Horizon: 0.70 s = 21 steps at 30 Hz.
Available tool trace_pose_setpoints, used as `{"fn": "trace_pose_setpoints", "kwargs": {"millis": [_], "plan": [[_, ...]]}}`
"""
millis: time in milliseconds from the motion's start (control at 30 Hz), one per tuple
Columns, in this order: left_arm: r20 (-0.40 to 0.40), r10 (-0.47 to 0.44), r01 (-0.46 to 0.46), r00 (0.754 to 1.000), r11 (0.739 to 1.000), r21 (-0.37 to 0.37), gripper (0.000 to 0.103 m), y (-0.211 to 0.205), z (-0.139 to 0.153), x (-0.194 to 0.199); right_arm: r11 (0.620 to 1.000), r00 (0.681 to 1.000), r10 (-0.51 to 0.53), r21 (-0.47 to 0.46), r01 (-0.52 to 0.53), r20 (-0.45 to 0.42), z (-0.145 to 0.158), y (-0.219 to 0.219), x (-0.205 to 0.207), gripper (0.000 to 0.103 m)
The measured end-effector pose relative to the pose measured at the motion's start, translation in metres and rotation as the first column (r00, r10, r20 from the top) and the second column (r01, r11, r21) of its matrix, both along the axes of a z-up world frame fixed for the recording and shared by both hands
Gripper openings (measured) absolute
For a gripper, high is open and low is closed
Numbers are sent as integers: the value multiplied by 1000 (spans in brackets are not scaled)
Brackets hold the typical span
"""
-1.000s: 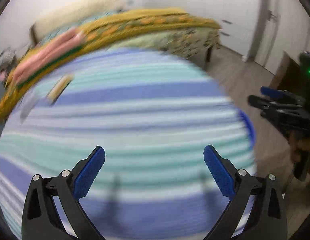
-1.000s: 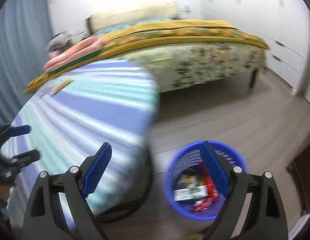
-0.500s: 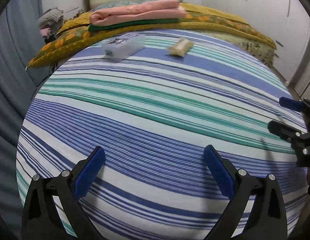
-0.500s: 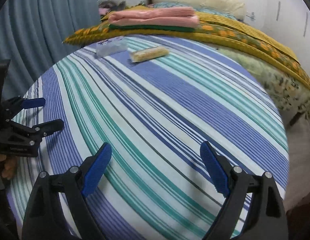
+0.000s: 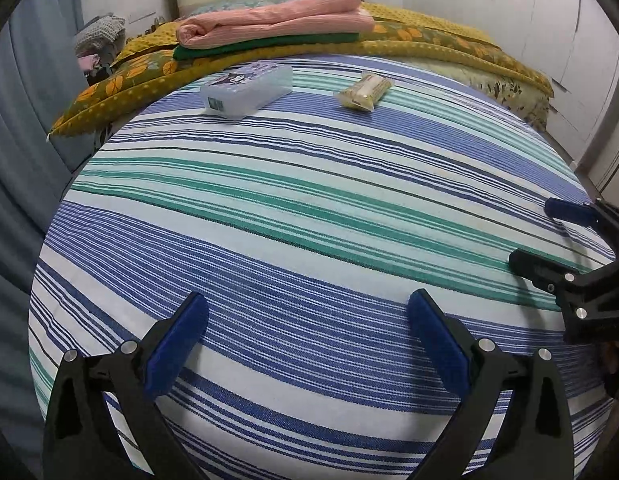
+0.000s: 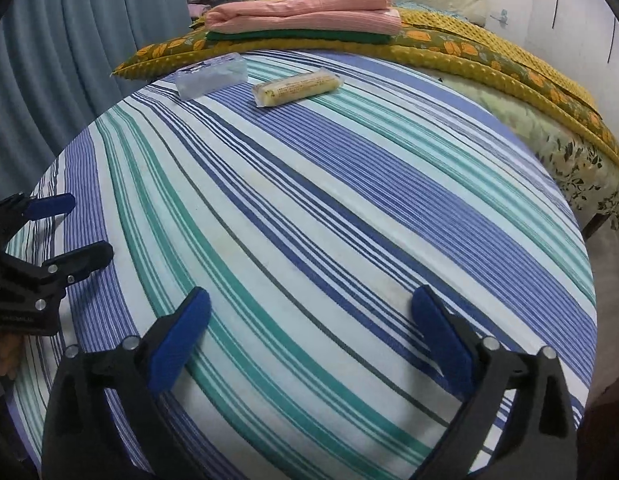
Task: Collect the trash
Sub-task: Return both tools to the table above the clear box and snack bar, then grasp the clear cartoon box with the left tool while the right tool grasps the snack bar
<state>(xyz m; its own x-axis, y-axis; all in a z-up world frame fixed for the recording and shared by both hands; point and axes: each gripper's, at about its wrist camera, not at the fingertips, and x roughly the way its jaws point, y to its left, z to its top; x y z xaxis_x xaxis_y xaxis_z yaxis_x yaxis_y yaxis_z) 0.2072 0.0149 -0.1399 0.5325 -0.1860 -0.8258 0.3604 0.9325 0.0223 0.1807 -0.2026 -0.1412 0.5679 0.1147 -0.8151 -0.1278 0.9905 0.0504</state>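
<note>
Left wrist view shows the left gripper [image 5: 307,340] with its blue pads spread wide and nothing between them, hovering over the striped tablecloth [image 5: 309,216]. At about 12 o'clock on the far side of the table lie the two remaining pieces: a clear plastic box with a cartoon label [image 5: 247,88] toward 11 o'clock and a yellowish wrapped snack packet [image 5: 364,91] just right of it, apart from each other. At 3 o'clock the right gripper [image 5: 549,236] juts in from the edge.

From the right wrist view, the right gripper [image 6: 309,336] has its jaws opening to full spread, empty, with only cloth beneath. The packet [image 6: 298,88] sits at 12 o'clock and the box [image 6: 211,76] at 11 o'clock, both well ahead of the pads. The left gripper [image 6: 77,232] shows at 9 o'clock.

Likely risks: both pieces rest close to the far rim beside the folded pink blanket [image 6: 305,10], so a pushing approach could slide either one off the table. The packet's slick wrapper could squirt from the pads if pinched near an end. The box looks wide, so a grip across its long side may slip. Pads dragging low could snag and bunch the cloth.
</note>
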Motion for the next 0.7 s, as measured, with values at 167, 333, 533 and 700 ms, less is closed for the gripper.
{"fn": "trace_pose_setpoints", "kwargs": {"millis": [167, 333, 533, 700], "plan": [[0, 0, 0, 1000, 1000, 0, 99, 0, 0, 0, 1000, 1000, -1, -1, 1, -1, 0, 0, 0, 98], [0, 0, 0, 1000, 1000, 0, 99, 0, 0, 0, 1000, 1000, -25, 12, 25, -19, 3, 0, 25, 97], [0, 0, 0, 1000, 1000, 0, 99, 0, 0, 0, 983, 995, -86, 158, 92, -45, 20, 18, 119, 79], [0, 1, -1, 1000, 1000, -1, 99, 0, 0, 0, 951, 970, -222, 196, 238, -102, 15, 29, 186, 82]]}}
